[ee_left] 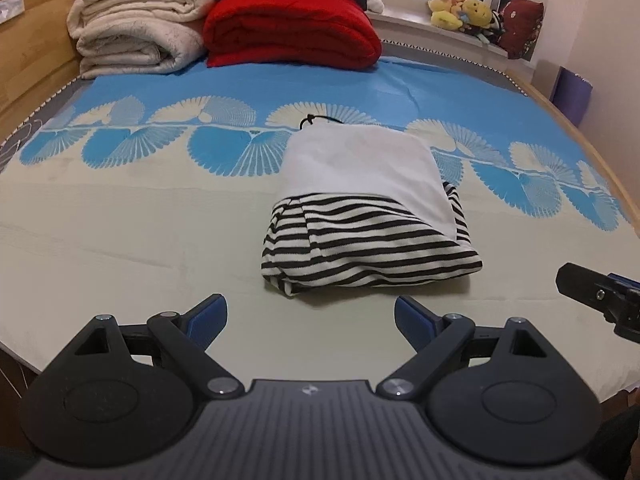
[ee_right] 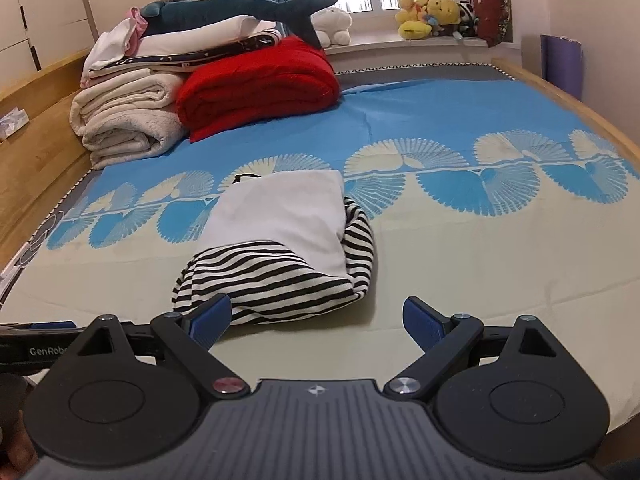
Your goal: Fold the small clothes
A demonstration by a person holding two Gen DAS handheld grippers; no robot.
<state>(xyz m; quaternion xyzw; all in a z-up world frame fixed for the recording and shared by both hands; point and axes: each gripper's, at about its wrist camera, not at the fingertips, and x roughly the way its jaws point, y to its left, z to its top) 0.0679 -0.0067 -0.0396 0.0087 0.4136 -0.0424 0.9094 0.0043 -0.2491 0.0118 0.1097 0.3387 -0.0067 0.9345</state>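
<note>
Foreground, left wrist view: the left gripper (ee_left: 310, 318) hovers above the bed sheet (ee_left: 120, 264) with its jaws spread wide and nothing between the blue pads (ee_left: 208, 316); it is released. Foreground, right wrist view: the right gripper (ee_right: 318, 320) is likewise spread and empty, and its left pad (ee_right: 210, 318) overlaps the near hem of the garment in the picture, though contact cannot be confirmed. Part of the right gripper also shows at the right margin of the left view, so the two tools sit side by side, both facing the work.

Middle ground: the striped garment (ee_left: 360, 248) lies as a compact bundle near the centre of the bed, with a white cloth (ee_left: 360, 168) laid over its far half and a dark cord (ee_left: 320, 120) showing at the far edge. The layers appear stacked and roughly squared, which suggests a fold largely complete, the grippers being drawn off to let it rest. The near edge is rounded and slightly bulging, not crisp.

Clearance: bare sheet surrounds the bundle on the left, right and near sides, leaving room for either gripper to approach an edge.

Background: folded cream blankets (ee_left: 132, 36) and a red blanket (ee_left: 292, 28) are piled well apart, toward the wooden headboard (ee_left: 32, 40); plush toys (ee_right: 428, 14) line the windowsill.
</note>
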